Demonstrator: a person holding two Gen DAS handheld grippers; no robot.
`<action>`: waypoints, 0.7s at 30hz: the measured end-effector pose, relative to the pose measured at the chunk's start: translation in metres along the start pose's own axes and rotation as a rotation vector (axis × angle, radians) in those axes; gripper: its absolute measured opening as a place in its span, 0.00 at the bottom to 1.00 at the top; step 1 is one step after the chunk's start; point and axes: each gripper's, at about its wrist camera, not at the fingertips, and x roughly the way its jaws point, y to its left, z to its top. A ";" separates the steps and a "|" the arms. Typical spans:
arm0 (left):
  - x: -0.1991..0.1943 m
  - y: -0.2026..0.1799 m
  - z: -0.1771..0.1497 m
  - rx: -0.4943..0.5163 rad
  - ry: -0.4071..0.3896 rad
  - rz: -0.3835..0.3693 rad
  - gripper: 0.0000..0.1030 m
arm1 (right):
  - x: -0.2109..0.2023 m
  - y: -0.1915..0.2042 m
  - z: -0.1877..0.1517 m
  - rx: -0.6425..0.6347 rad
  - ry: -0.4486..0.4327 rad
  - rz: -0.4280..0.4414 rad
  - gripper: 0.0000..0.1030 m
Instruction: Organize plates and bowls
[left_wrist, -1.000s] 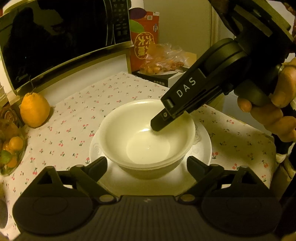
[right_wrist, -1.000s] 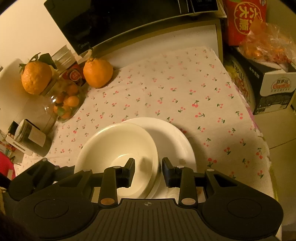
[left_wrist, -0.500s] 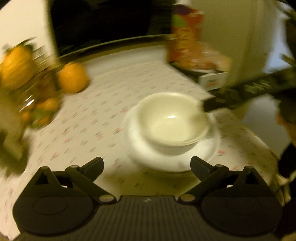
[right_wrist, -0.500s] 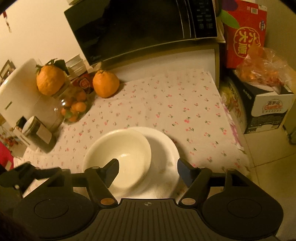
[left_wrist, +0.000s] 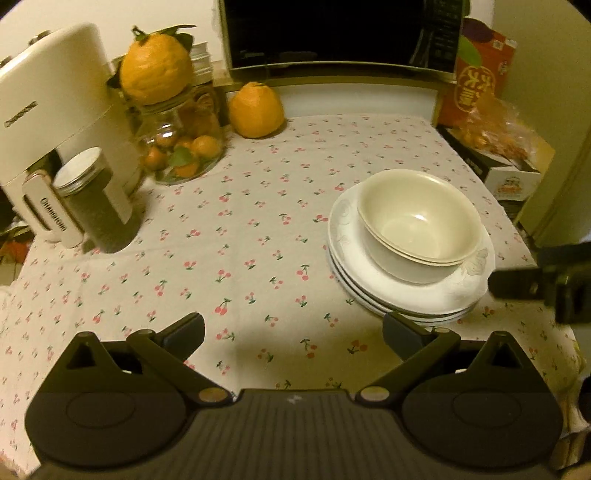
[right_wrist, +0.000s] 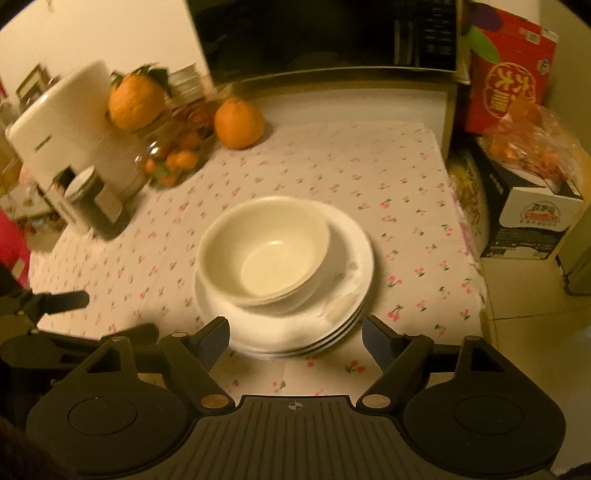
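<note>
A: Both claws have pulled back from the dishes since a second ago. The right claw (right_wrist: 295, 336), which stood nearly shut at the rim of the bowls, now has its jaws wide and opening, with nothing pressed between them. The left claw (left_wrist: 293, 332) has swung away too; its jaws are spread as wide as they go and opening, holding nothing.

B: How much room around them?

A: From the left claw, bare cloth runs from 9 to 12 o'clock. The tablecloth (left_wrist: 240, 236) ends at the table's edge near 3 o'clock, just past the dishes, with floor beyond.

B: And the dishes themselves?

A: Two cream bowls (left_wrist: 419, 221) sit nested, one inside the other, on a stack of white plates (left_wrist: 341, 236). The bowls are off centre on the top plate, toward 1 o'clock in the left view. The stack lies at 1 o'clock from the left claw and at 12 o'clock just ahead of the right one. The right view is somewhat blurred.

B: What else is about?

A: At 10 o'clock from the left claw stands a dark canister (left_wrist: 96, 206) against a white appliance (left_wrist: 55, 103). Behind it is a glass jar (left_wrist: 181, 140) of small oranges with a big orange (left_wrist: 157, 66) on top. Another orange (left_wrist: 256, 110) lies at 12 o'clock before the microwave (left_wrist: 332, 33). A red carton (left_wrist: 476, 85) and a bag of fruit (left_wrist: 495, 133) sit at 2 o'clock, off the cloth.
</note>
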 end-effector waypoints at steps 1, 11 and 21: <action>-0.001 0.001 0.000 -0.013 -0.002 0.009 1.00 | 0.001 0.004 -0.001 -0.013 0.007 0.001 0.82; -0.004 0.010 0.000 -0.093 -0.017 0.070 1.00 | 0.008 0.016 0.001 -0.062 0.024 -0.022 0.83; -0.007 0.010 0.000 -0.094 -0.039 0.087 1.00 | 0.011 0.020 0.001 -0.080 0.028 -0.014 0.83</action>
